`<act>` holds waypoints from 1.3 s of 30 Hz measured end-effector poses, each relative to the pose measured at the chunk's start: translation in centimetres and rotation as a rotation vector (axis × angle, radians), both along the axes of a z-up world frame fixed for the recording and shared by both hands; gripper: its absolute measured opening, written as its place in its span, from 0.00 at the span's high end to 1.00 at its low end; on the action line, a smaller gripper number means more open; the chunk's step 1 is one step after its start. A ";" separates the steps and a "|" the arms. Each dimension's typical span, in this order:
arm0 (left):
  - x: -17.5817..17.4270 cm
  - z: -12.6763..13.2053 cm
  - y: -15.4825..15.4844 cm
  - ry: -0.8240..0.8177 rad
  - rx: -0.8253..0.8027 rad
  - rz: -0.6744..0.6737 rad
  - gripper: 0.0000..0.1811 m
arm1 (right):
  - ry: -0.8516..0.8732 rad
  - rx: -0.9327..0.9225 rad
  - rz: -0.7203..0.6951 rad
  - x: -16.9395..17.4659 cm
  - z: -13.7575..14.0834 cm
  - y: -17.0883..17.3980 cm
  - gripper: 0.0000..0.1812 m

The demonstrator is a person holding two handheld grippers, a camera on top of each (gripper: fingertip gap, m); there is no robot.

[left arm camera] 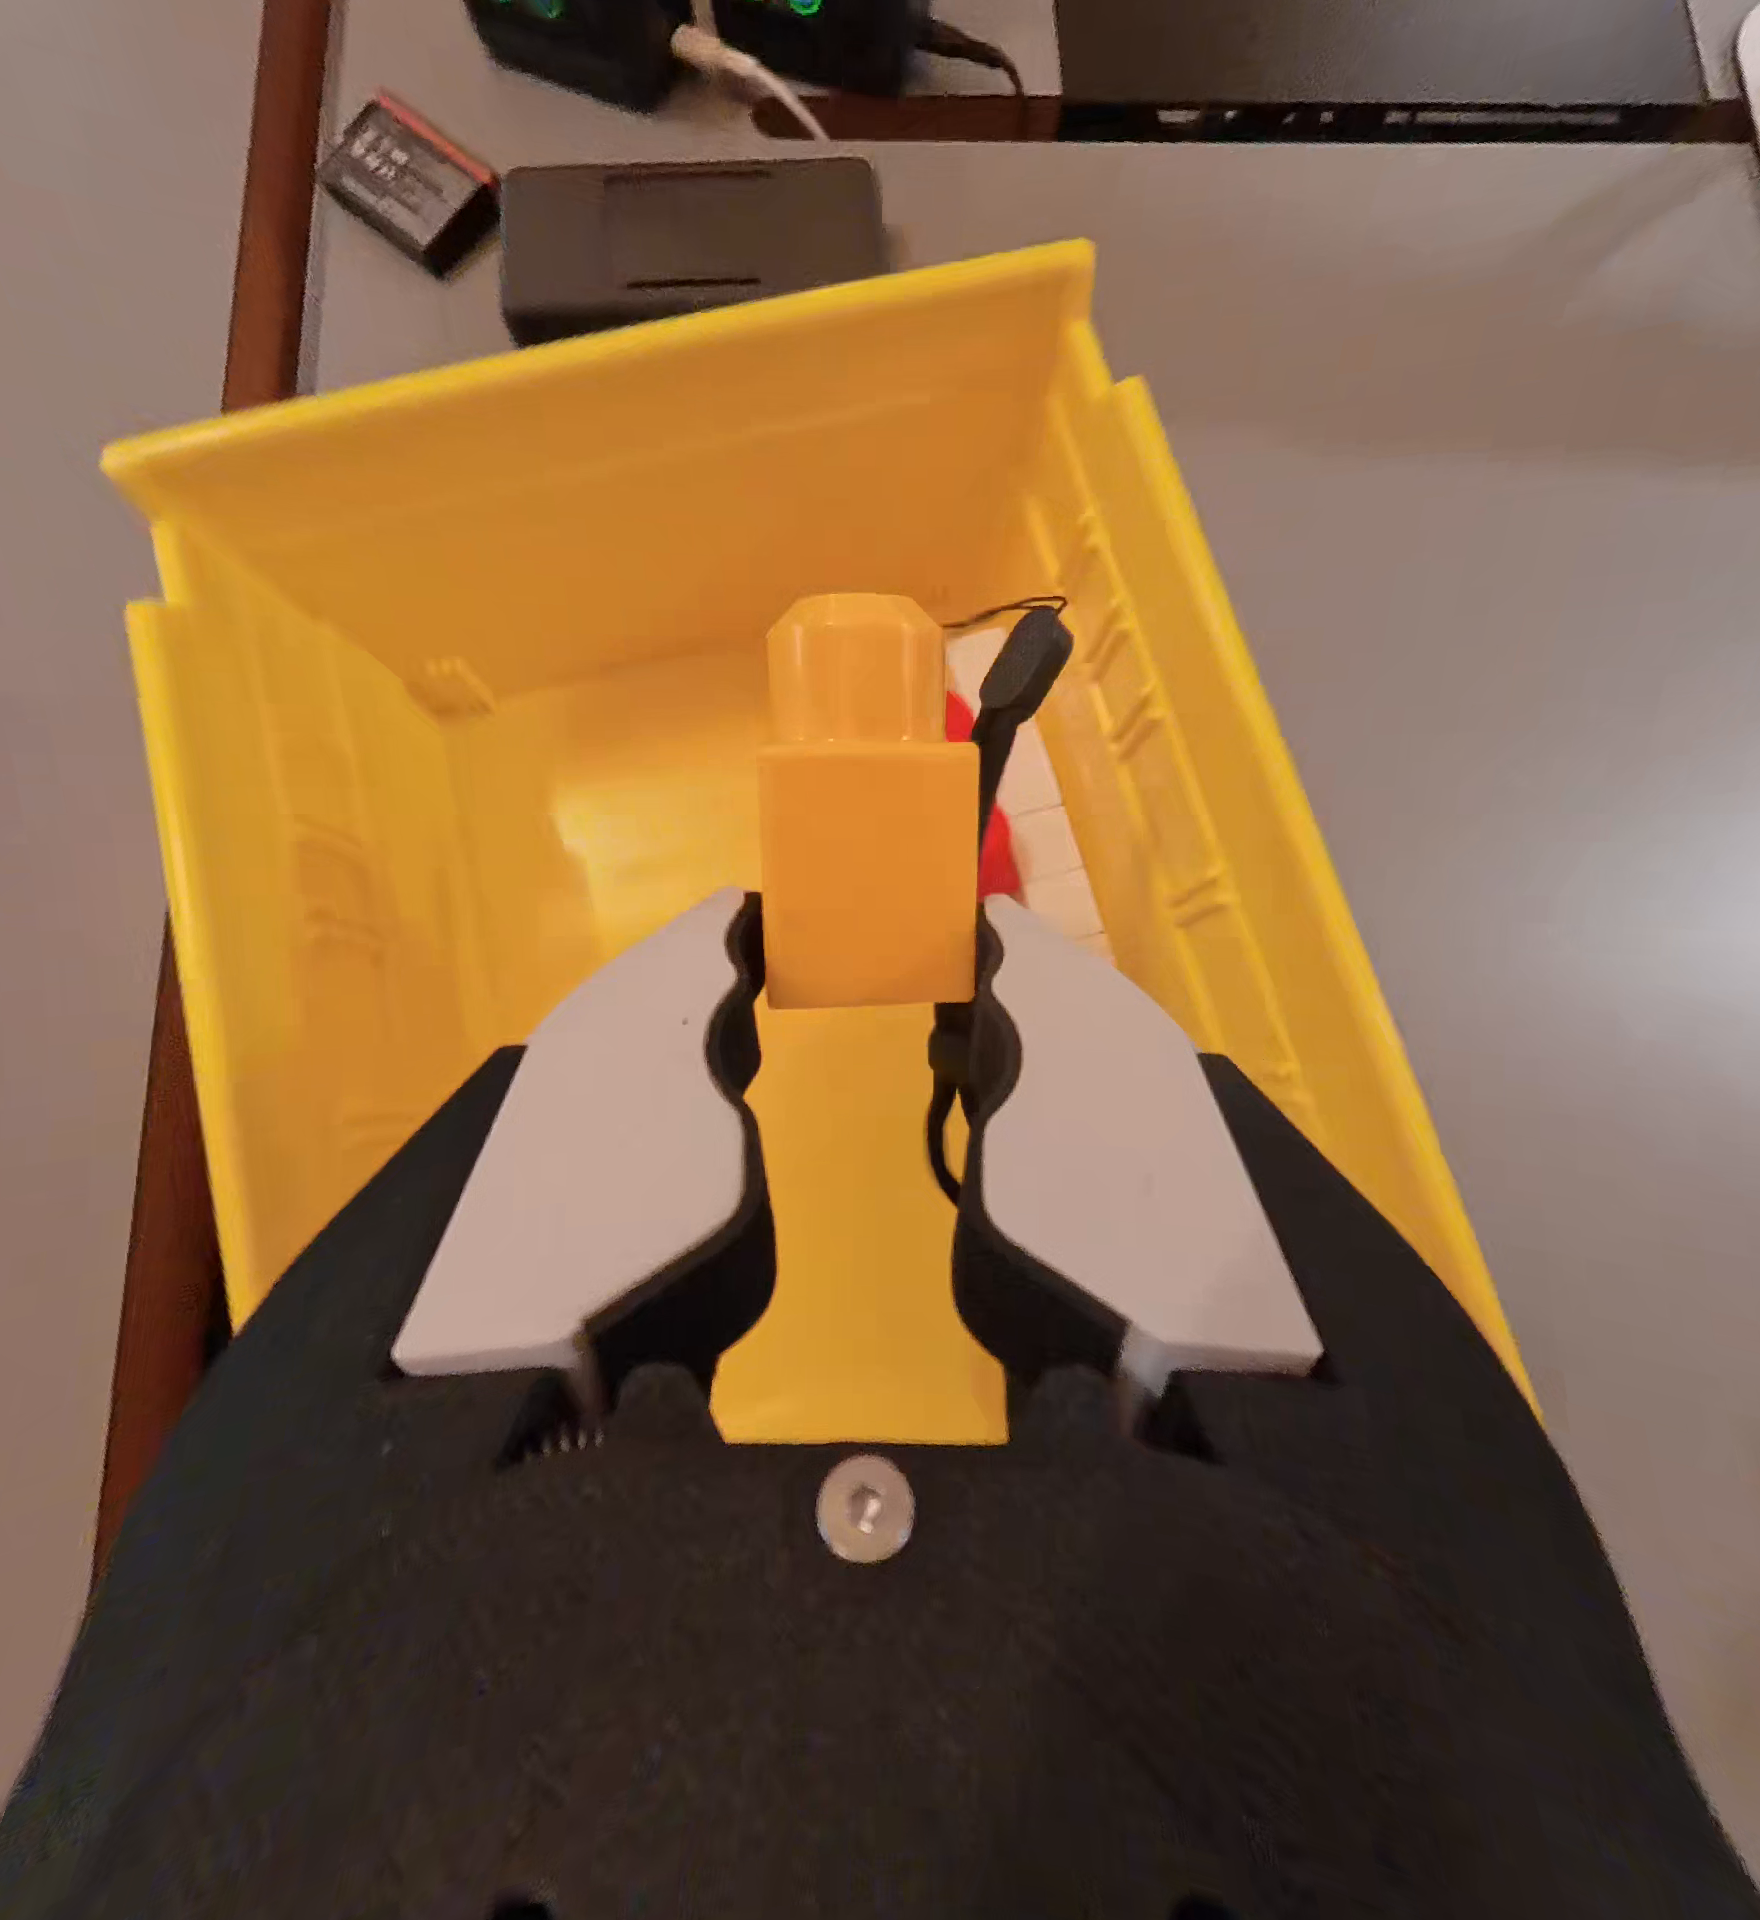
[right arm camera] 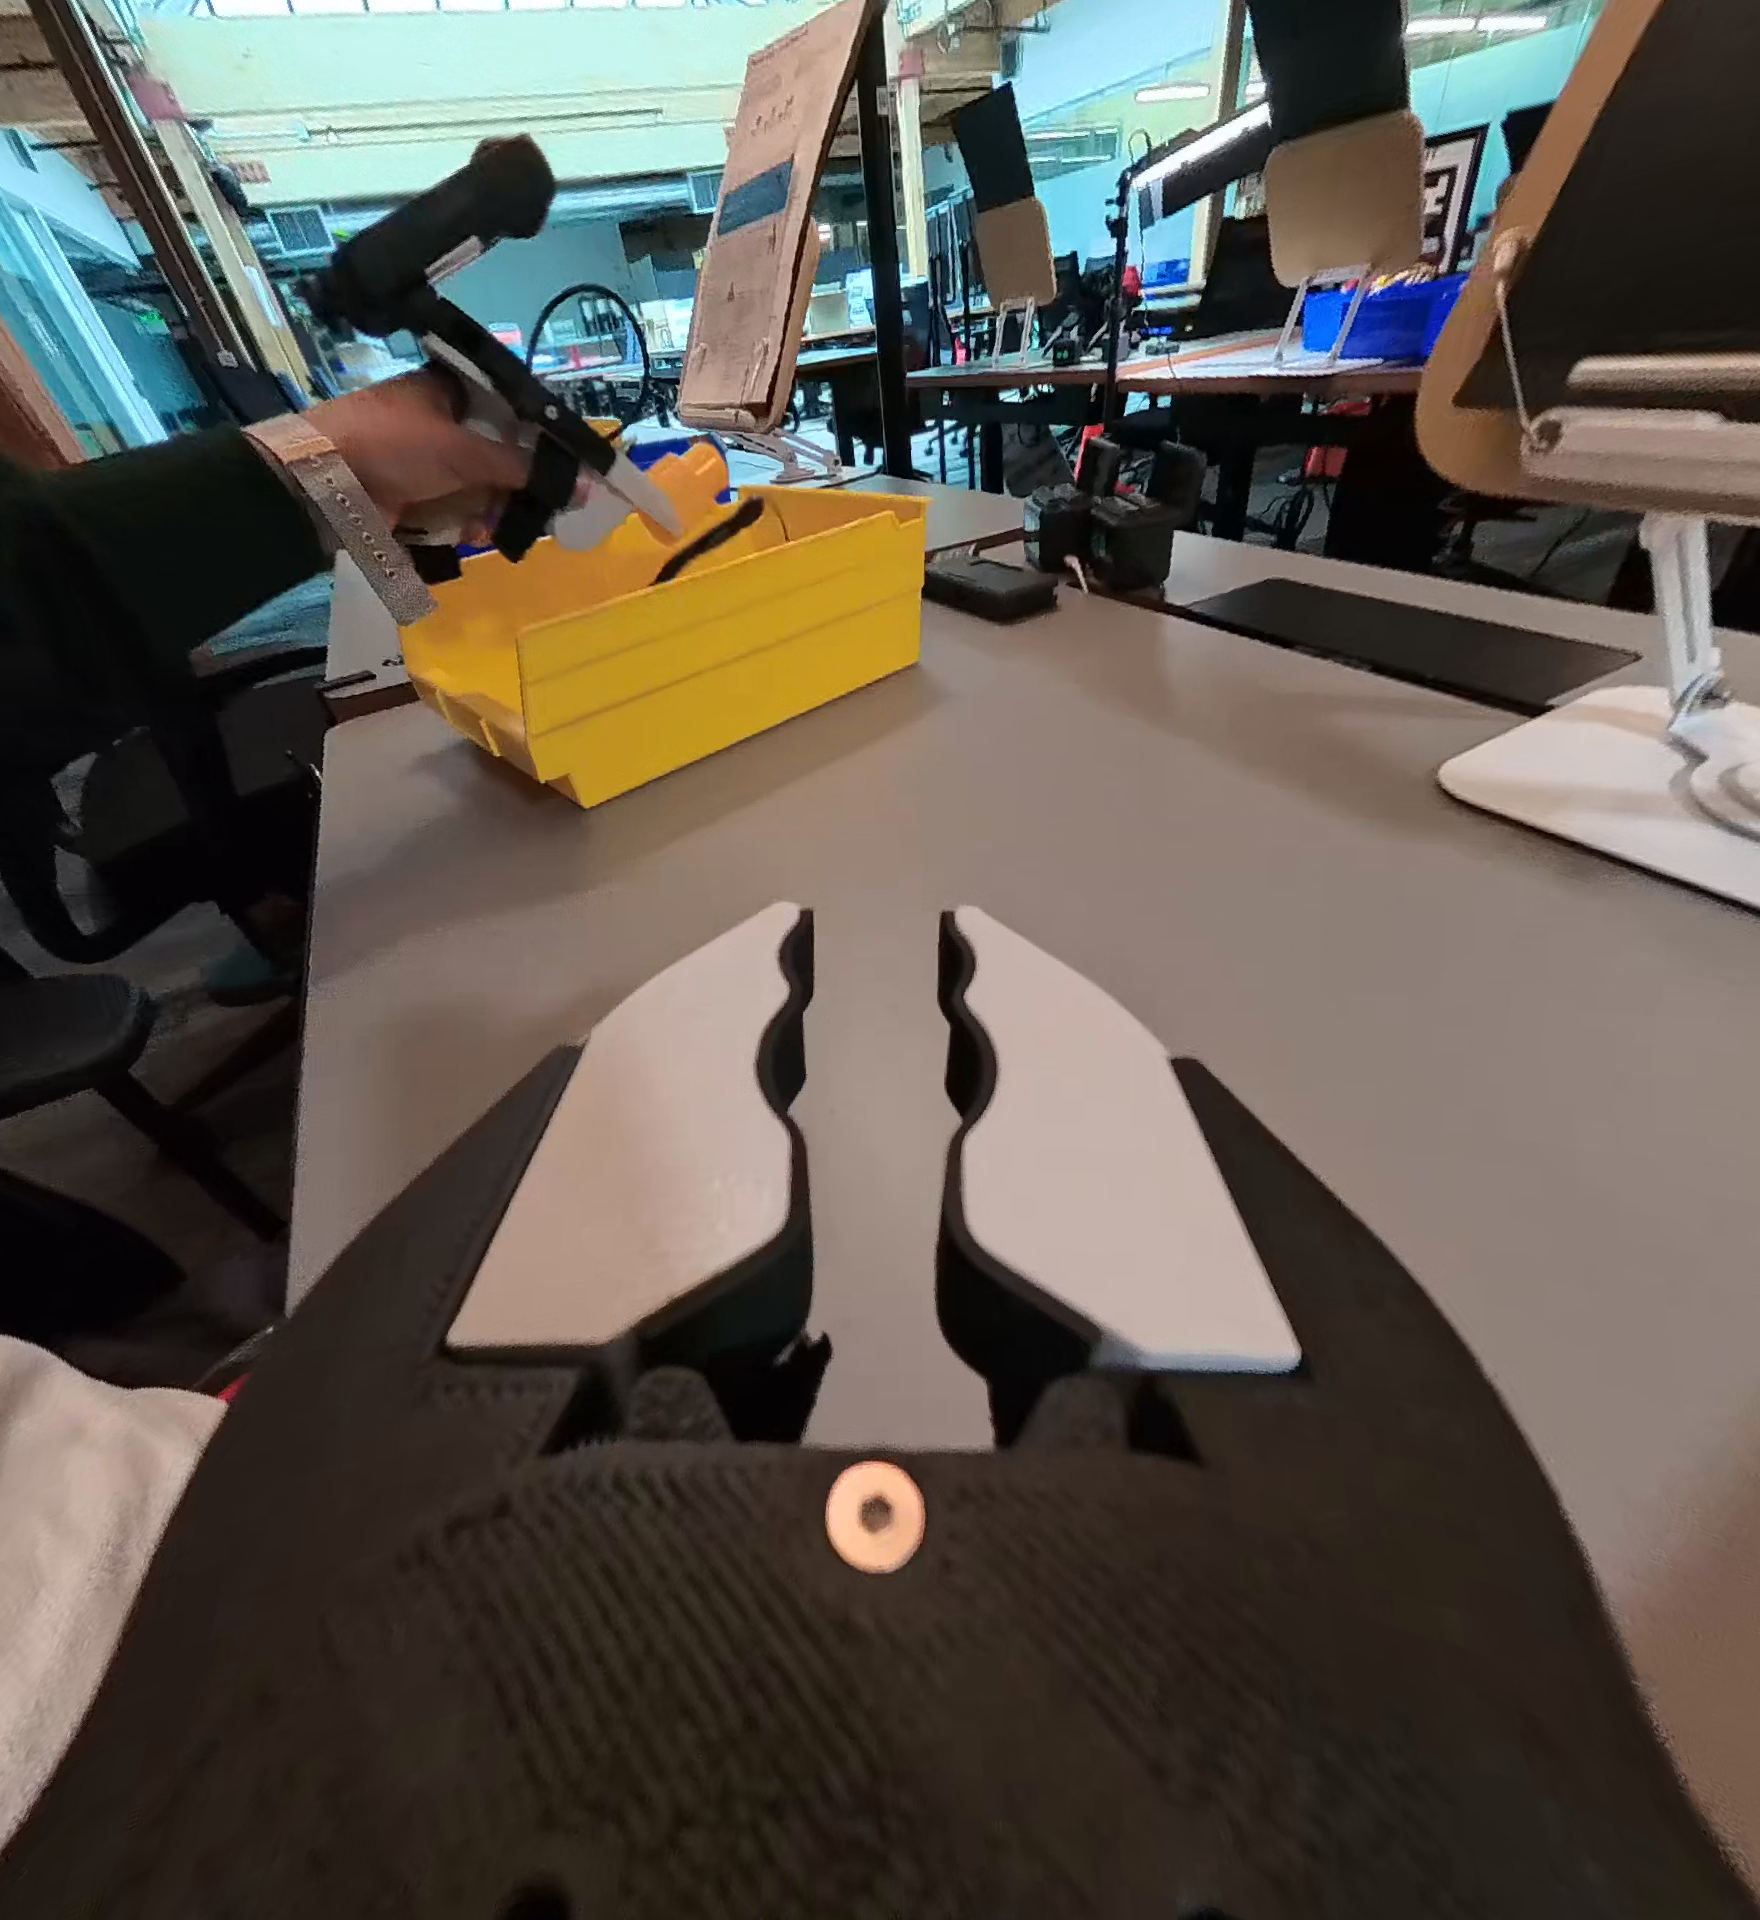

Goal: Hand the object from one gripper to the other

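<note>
My left gripper (left arm camera: 865, 920) is shut on a yellow-orange block with a round cap (left arm camera: 865, 831) and holds it above the inside of a yellow bin (left arm camera: 595, 384). A black strap (left arm camera: 1023, 665) hangs from the block along the right finger. In the right wrist view the left gripper (right arm camera: 647, 509) shows far off at the left, over the bin (right arm camera: 710, 675), with the block (right arm camera: 694, 476) and the strap (right arm camera: 710, 540). My right gripper (right arm camera: 876, 925) is open and empty, low over the grey table, well apart from the bin.
A red thing (left arm camera: 995, 842) and a white thing (left arm camera: 1052, 831) lie in the bin. Behind it are a black box (left arm camera: 689, 239), a battery (left arm camera: 408, 182) and chargers (right arm camera: 1115, 520). A white stand base (right arm camera: 1634, 790) and a black mat (right arm camera: 1406, 634) lie at the right. The table's edge and chairs (right arm camera: 24, 1018) are at the left. About 45 cm separates my left fingertips from my right. My left gripper is the nearer one to the red thing (left arm camera: 995, 842): about 9 cm, against 45 cm.
</note>
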State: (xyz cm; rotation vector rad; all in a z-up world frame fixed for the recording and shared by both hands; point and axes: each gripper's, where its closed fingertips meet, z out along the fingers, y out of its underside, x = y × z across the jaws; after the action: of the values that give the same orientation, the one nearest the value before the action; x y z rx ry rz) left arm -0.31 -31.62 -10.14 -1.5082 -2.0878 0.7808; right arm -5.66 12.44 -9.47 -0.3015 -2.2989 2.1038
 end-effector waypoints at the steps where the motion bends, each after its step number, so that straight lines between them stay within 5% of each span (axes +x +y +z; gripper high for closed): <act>1: 0.5 -0.2 -0.2 0.005 0.026 0.013 0.80 | -0.018 -0.003 0.001 -0.1 -0.2 0.0 0.87; 7: 2.4 -1.1 -1.0 0.063 0.100 0.061 0.80 | -0.087 -0.025 -0.009 -0.9 -0.8 0.3 0.87; 10: 1.5 1.9 0.9 0.247 0.119 -0.008 0.80 | -0.090 -0.008 -0.021 -1.5 -1.5 0.2 0.87; 13: -1.5 8.3 8.5 0.585 0.187 -0.246 0.81 | -0.094 -0.038 -0.013 -2.4 -0.6 -0.3 0.86; 16: -4.4 11.8 19.1 0.809 0.212 -0.552 0.81 | -0.091 -0.219 0.086 -2.8 4.6 -1.2 0.82; 19: -5.7 10.5 30.4 0.937 0.315 -0.819 0.80 | -0.069 -0.322 0.214 -2.8 8.2 -1.6 0.75; 24: -6.1 4.2 41.7 0.907 0.522 -0.998 0.80 | -0.034 -0.298 0.277 -1.2 5.9 1.2 0.76; 28: -5.0 1.9 44.1 0.891 0.539 -1.086 0.81 | -0.054 -0.319 0.280 -1.0 2.9 2.7 0.76; 34: -3.8 1.1 46.3 0.875 0.611 -1.169 0.81 | -0.082 -0.384 0.327 -0.2 3.8 2.4 0.77; 39: -3.1 2.8 46.1 0.929 0.697 -1.160 0.81 | -0.069 -0.382 0.320 -0.1 4.0 2.5 0.79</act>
State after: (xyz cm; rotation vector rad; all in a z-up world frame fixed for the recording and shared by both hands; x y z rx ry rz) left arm -3.36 14.47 -7.29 -1.2457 -0.4936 0.1481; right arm -5.76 14.96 -5.52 -0.0036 -2.0784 2.7297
